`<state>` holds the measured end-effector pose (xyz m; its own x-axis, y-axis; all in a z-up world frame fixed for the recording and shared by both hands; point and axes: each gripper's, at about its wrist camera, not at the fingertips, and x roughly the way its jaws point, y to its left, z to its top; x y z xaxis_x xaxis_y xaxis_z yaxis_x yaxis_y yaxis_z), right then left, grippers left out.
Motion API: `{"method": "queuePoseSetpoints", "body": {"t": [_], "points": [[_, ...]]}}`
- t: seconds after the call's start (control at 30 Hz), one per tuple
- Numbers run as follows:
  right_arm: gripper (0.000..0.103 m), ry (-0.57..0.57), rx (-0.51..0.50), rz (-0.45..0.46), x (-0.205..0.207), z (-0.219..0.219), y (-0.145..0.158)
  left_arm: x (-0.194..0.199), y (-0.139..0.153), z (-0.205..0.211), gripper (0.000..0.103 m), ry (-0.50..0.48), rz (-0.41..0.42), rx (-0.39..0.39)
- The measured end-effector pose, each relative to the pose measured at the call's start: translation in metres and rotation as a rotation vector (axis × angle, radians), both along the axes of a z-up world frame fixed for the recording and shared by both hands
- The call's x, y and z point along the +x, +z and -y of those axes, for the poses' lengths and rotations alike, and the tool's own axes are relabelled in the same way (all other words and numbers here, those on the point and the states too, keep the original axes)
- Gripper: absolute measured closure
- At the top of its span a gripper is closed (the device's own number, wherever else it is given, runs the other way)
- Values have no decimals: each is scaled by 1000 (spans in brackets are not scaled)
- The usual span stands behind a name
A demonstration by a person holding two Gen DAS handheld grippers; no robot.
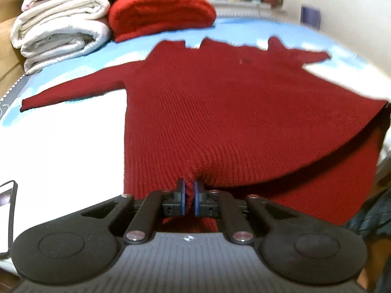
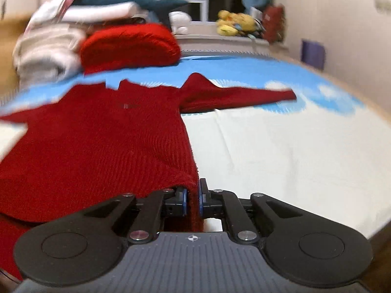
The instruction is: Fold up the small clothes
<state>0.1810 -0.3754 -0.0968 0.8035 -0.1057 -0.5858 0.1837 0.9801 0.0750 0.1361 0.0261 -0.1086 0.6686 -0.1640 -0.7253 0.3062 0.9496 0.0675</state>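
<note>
A dark red knitted sweater (image 1: pixel 220 102) lies spread on the bed, sleeves out to both sides, collar at the far end. My left gripper (image 1: pixel 190 189) is shut on the sweater's near hem, the knit bunched between its blue pads and lifted off the sheet. In the right wrist view the same sweater (image 2: pixel 97 146) fills the left half, and my right gripper (image 2: pixel 193 194) is shut on its near right hem corner. The right sleeve (image 2: pixel 239 96) lies flat, pointing right. The hem between both grips hangs raised, with a fold of cloth showing beneath it.
A bright red folded blanket (image 1: pixel 158 12) and a stack of white folded quilts (image 1: pixel 61 29) sit at the bed's far left. Yellow plush toys (image 2: pixel 232 22) rest on the windowsill. A wall (image 2: pixel 342 36) runs along the right. A phone (image 1: pixel 7 214) lies near left.
</note>
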Motion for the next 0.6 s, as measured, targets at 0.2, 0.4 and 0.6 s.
{"method": "queuePoseSetpoints", "body": {"t": [0.2,0.4,0.6], "points": [[98,11,61,-305,22,1,-35,2,-35,5,86,-89,-152,143],[47,37,282,-178,-5,15,-10,-6,-11,-15,5,-139,-166,-50],[27,48,479,4,-25,39,7,14,5,-43,0,53,-59,-174]]}}
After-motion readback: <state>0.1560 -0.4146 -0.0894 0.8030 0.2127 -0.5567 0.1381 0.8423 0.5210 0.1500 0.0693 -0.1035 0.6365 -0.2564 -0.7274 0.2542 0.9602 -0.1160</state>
